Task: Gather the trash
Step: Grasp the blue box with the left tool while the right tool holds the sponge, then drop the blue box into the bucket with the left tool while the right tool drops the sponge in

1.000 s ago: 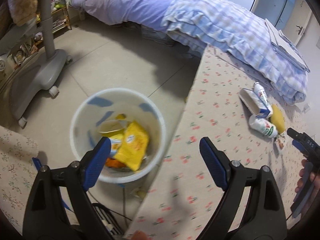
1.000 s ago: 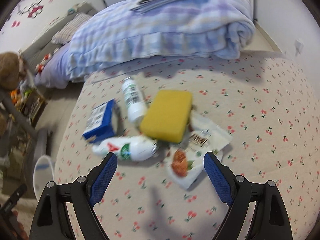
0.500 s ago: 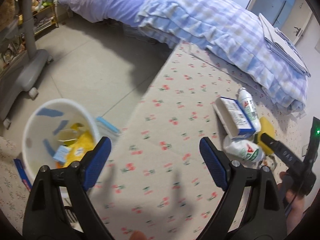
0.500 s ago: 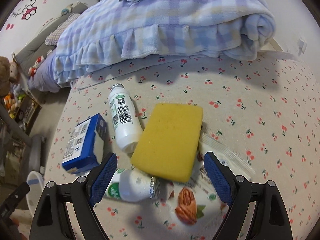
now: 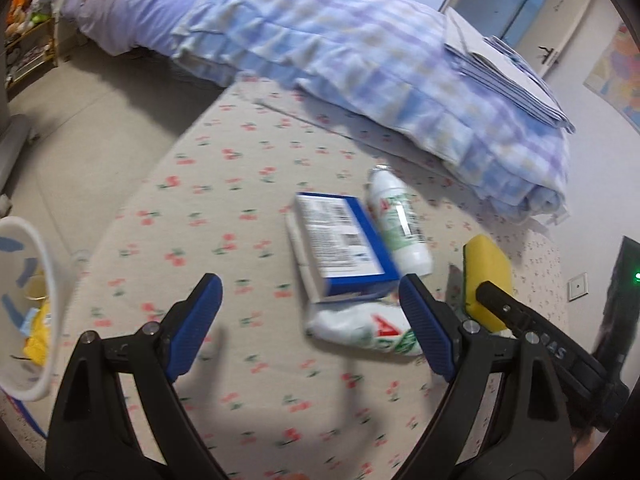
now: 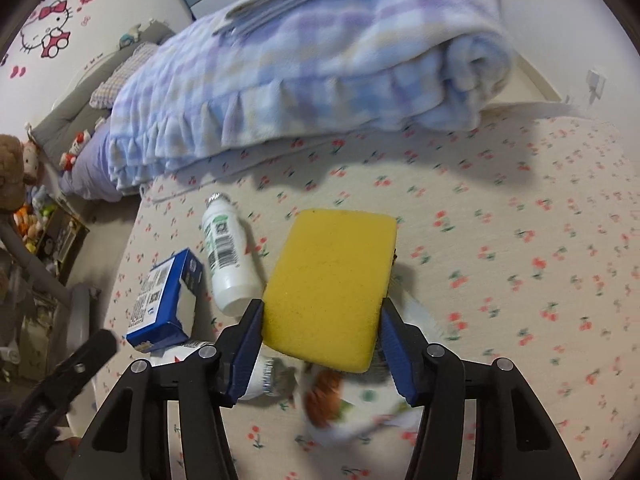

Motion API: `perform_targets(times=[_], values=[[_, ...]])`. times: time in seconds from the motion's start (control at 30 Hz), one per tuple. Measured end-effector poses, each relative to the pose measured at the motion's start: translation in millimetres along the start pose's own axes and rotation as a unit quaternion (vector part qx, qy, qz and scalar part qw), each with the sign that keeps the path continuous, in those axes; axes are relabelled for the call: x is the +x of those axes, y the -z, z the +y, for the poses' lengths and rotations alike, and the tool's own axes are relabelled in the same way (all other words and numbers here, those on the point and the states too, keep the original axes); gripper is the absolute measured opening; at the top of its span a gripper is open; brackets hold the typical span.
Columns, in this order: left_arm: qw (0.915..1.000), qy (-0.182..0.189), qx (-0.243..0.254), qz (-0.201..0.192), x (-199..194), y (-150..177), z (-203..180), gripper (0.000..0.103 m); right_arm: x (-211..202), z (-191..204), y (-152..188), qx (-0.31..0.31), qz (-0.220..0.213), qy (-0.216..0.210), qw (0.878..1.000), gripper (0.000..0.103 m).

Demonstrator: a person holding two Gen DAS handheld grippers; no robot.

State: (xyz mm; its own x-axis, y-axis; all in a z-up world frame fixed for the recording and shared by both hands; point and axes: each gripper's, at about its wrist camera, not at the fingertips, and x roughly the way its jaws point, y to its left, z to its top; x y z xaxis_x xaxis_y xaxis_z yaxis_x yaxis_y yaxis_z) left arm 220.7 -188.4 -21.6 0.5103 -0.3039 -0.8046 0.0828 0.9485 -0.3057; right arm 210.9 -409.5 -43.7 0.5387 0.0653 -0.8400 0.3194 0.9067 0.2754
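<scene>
Trash lies on the cherry-print table [image 5: 248, 184]: a blue box [image 5: 340, 244], an upright-lying white bottle [image 5: 400, 220], a crumpled white bottle [image 5: 360, 330], a yellow sponge [image 6: 332, 288] and a nut snack wrapper [image 6: 332, 400] under it. My left gripper [image 5: 308, 328] is open and empty, hovering before the box and crumpled bottle. My right gripper [image 6: 318, 344] has its jaws on both sides of the sponge's near end, touching it. The right gripper also shows in the left wrist view [image 5: 520, 320].
A white trash bin [image 5: 48, 280] with wrappers inside stands off the table's left edge. A folded blue checked blanket [image 6: 320, 72] lies along the table's far side. Shelves with toys [image 6: 28, 200] stand at far left.
My left gripper swung right from the bin to over the table, toward the box and bottles. My right gripper moved forward and narrowed its jaws around the sponge.
</scene>
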Motion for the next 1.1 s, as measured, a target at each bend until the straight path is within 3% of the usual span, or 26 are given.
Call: perform_targets(times=[0.23, 0.4, 0.47, 0.9, 1.1], values=[[0.9998, 0.000, 0.014, -0.016, 23.7, 4.1, -26.3, 0.089, -24.9, -31.2, -0.4, -0.008, -0.013, 0.014, 1.000, 0.057], [0.9995, -0.022, 0.009, -0.021, 38.8, 6.6, -28.3, 0.077, -34.1, -47.0, 4.2, -0.018, -0.014, 0.024, 0.999, 0.057], [0.9993, -0.028, 0.012, -0.021, 42.3, 7.9, -28.2, 0.067, -36.0, -50.8, 6.1, -0.021, -0.013, 0.026, 0.999, 0.057], [0.9968, -0.016, 0.058, -0.053, 18.3, 9.7, -32.8, 0.064, -47.6, -53.7, 12.8, -0.027, -0.019, 0.031, 0.999, 0.057], [0.9972, -0.008, 0.051, -0.054, -0.2, 10.9, -19.1, 0.064, -59.4, -40.7, 18.5, -0.041, -0.026, 0.024, 0.999, 0.057]])
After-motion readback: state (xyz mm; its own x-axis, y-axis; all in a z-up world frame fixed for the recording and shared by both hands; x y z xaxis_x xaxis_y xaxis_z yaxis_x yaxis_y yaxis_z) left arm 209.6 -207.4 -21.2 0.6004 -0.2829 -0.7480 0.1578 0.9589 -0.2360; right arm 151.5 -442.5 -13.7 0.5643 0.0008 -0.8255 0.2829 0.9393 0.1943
